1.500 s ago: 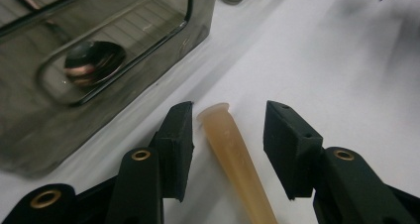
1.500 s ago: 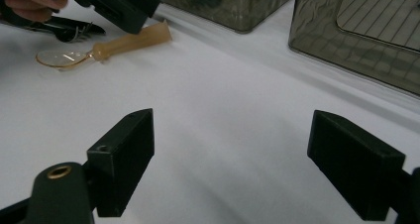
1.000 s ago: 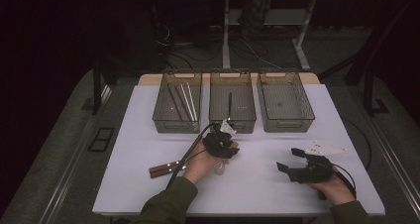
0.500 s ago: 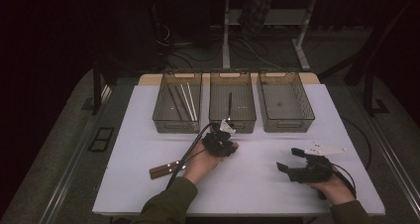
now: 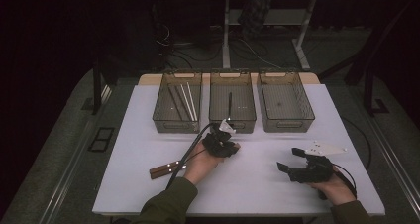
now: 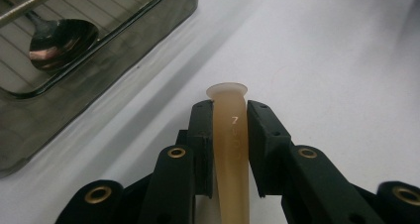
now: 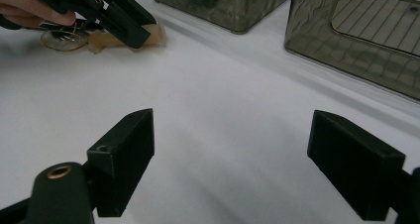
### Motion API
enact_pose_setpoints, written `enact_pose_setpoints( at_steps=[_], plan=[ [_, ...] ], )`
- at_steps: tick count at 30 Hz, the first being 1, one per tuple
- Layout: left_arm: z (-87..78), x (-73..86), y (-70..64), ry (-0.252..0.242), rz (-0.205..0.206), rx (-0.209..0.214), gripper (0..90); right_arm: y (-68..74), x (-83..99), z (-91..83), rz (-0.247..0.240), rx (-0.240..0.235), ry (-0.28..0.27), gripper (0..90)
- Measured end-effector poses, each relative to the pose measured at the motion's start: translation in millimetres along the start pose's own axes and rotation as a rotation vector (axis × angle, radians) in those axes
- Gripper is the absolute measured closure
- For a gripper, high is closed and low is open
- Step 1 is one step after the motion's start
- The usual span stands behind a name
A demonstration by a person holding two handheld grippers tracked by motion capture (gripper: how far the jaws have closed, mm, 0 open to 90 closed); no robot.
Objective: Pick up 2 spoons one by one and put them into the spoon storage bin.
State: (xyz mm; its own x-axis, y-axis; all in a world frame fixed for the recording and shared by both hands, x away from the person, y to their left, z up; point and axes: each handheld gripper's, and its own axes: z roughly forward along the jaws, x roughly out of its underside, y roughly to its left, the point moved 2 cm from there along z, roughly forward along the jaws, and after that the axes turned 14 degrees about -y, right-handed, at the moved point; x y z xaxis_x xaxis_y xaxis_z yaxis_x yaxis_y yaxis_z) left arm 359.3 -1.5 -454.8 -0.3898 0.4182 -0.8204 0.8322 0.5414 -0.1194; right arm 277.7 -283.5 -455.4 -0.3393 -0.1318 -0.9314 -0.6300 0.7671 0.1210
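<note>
1. A tan, translucent utensil handle (image 6: 230, 135) is clamped between the jaws of the left gripper (image 6: 230, 130), its flared end sticking out just past the jaw tips; it is held just in front of the middle bin (image 5: 233, 122), low over the white table (image 5: 257, 184).
2. Compared with the earlier frames, the left gripper is seen slightly nearer the middle bin; the right gripper (image 5: 296, 160) is unchanged.
3. The right gripper is held with its jaws wide apart and nothing between them, well to the right of the middle bin and nearer the person.
4. A dark spoon (image 6: 59, 40) is seen lying inside the middle bin.
5. Pale sticks (image 5: 187, 101) are seen in the left bin (image 5: 176, 122); the right bin (image 5: 285, 122) stands beside the middle bin.
6. A brown-handled utensil (image 5: 166, 168) lies on the table, left of the middle bin and nearer the person.
</note>
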Motion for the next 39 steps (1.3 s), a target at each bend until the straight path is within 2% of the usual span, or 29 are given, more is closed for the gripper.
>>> enact_pose_setpoints(
  at_steps=[14,19,25,39],
  plan=[
    [-8.7,-7.5,-2.3,-0.063,-0.044,0.06,73.5,-0.2,-0.4,-0.8,0.001,0.001,-0.007,17.7],
    [-9.8,-12.6,-6.3,-0.075,-0.043,0.082,73.6,-0.1,-0.8,-0.4,0.004,-0.003,-0.009,17.7],
    [-15.7,-26.9,-8.2,-0.091,-0.031,0.082,73.6,-0.3,-1.6,-0.9,0.011,-0.002,-0.012,17.7],
    [-18.3,-68.6,2.3,-0.092,-0.005,0.092,73.5,0.6,-3.7,-2.2,0.005,-0.002,-0.028,17.7]
  ],
)
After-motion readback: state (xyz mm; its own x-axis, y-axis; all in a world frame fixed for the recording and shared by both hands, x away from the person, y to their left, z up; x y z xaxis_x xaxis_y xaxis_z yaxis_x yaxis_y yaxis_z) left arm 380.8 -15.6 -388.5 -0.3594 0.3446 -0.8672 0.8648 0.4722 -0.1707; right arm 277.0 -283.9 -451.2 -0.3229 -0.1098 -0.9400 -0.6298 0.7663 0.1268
